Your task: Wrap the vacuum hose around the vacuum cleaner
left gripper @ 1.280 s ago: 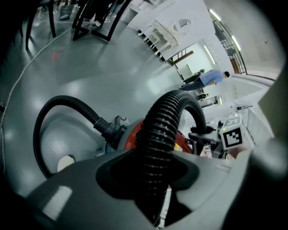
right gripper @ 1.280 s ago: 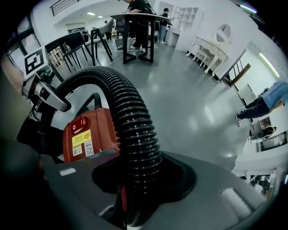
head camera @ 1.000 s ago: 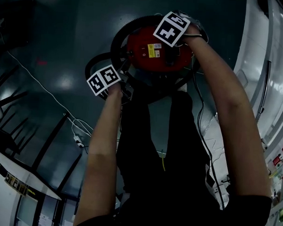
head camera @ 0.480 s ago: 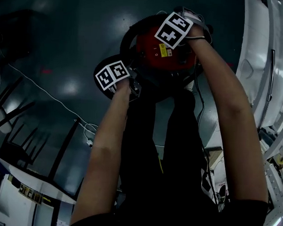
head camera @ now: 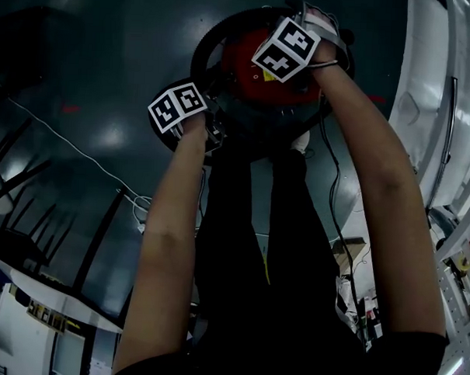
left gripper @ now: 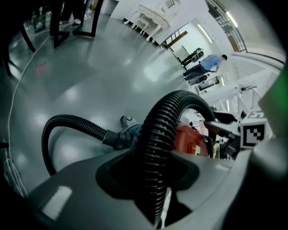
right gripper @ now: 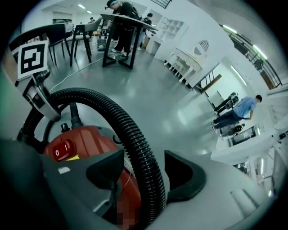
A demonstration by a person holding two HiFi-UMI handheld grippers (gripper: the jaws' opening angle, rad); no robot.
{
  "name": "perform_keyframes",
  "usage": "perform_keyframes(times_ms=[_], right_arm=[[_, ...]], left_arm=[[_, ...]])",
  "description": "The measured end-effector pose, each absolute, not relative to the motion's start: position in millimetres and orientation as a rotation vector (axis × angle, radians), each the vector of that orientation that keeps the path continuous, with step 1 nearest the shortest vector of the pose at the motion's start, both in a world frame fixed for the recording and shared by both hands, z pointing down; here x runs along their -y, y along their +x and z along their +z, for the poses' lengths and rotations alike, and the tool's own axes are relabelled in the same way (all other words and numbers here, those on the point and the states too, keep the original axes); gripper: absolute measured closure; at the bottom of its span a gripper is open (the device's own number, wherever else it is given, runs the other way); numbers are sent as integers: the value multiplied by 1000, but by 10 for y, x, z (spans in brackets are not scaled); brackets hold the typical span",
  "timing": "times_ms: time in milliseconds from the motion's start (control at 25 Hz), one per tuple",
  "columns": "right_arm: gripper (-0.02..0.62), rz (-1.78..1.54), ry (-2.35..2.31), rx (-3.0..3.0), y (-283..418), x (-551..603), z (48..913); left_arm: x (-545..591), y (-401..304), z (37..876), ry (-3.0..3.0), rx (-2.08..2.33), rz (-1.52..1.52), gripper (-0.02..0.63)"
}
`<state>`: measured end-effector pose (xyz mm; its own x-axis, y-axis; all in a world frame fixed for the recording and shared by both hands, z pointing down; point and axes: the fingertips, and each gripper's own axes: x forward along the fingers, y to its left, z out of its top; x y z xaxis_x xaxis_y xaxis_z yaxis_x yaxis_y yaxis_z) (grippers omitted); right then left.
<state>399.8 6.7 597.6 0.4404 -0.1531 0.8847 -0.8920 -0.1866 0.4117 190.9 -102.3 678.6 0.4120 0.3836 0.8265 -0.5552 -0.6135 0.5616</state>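
Just now the jaws of my right hand-held gripper [right gripper: 144,175] have swung wide and eased back slightly, the vacuum hose [right gripper: 135,143] loose between them by the red vacuum cleaner [head camera: 252,71] at the head view's top centre, while my left hand-held gripper [left gripper: 150,173] clamps it, so this loop seems laid.

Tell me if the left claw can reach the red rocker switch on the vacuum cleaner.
Probably not: the left claw is clamped on the black ribbed hose, not free for the red rocker switch.
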Motion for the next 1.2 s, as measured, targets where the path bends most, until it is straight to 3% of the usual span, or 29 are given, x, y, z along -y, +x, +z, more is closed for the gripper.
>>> perform_keyframes(times_ms=[160,400,640,960,1200], right_arm=[[301,800,1616,1027,3862,143,5867],[389,818,1744,1104,3648,392,5710],[388,857,1751,1200,3285,509,5757],[365,826,1702,1205,3457,439,5925],[368,913,1765,1237,3213,537,5922]], left_arm=[[1008,1851,6779,1780,159,1349,442],[1124,1936,6795,1766,193,1339,440],[1208,2058,6781,1782,225,1317,440],[1146,1963,6805,1774,209,1315,440],[1360,1965,6808,1716,336,1199,443]])
